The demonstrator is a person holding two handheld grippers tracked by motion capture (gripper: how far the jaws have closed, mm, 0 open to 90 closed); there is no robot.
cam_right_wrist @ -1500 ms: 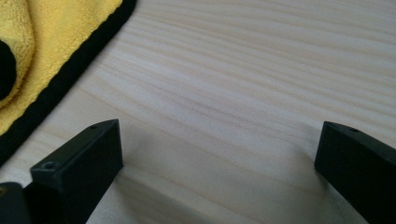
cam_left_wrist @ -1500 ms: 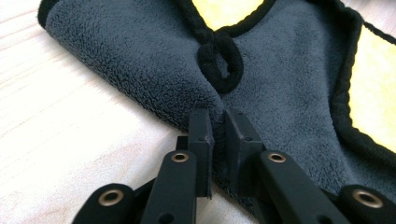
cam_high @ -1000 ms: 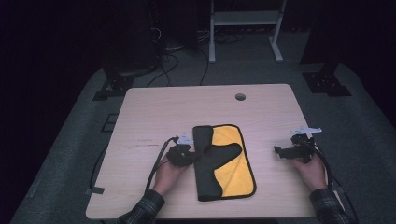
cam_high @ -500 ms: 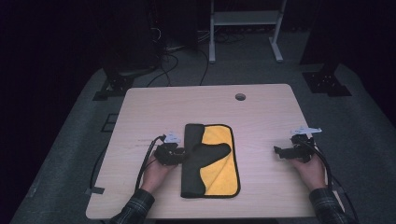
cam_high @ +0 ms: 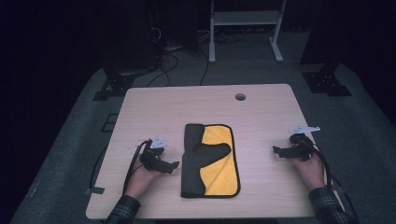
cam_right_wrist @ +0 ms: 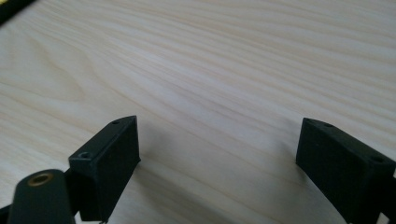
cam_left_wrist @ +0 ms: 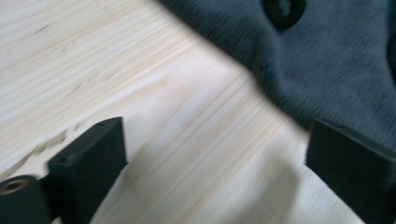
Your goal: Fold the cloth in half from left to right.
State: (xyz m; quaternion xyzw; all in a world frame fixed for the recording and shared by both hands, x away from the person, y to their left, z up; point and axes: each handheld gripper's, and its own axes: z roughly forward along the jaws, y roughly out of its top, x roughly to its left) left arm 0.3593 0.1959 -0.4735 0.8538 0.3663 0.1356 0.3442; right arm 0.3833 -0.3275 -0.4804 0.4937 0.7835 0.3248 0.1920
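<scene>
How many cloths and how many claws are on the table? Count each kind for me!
Cloth, yellow with a dark grey side folded over: 1
Claws, the left claw and the right claw: 2
Total: 3

One cloth [cam_high: 210, 161] lies on the surface [cam_high: 261, 112], black on one face and yellow on the other, partly folded over itself. Two grippers are at work: the left gripper [cam_high: 173, 165] near the surface's left edge, the right gripper [cam_high: 276, 150] near its right edge, each in one hand, so two hands. One round hole [cam_high: 240, 97] sits close to the far edge. One strip of tape [cam_high: 95, 191] sticks at the near left corner. Beyond the surface stands one white metal frame [cam_high: 245, 21].
</scene>
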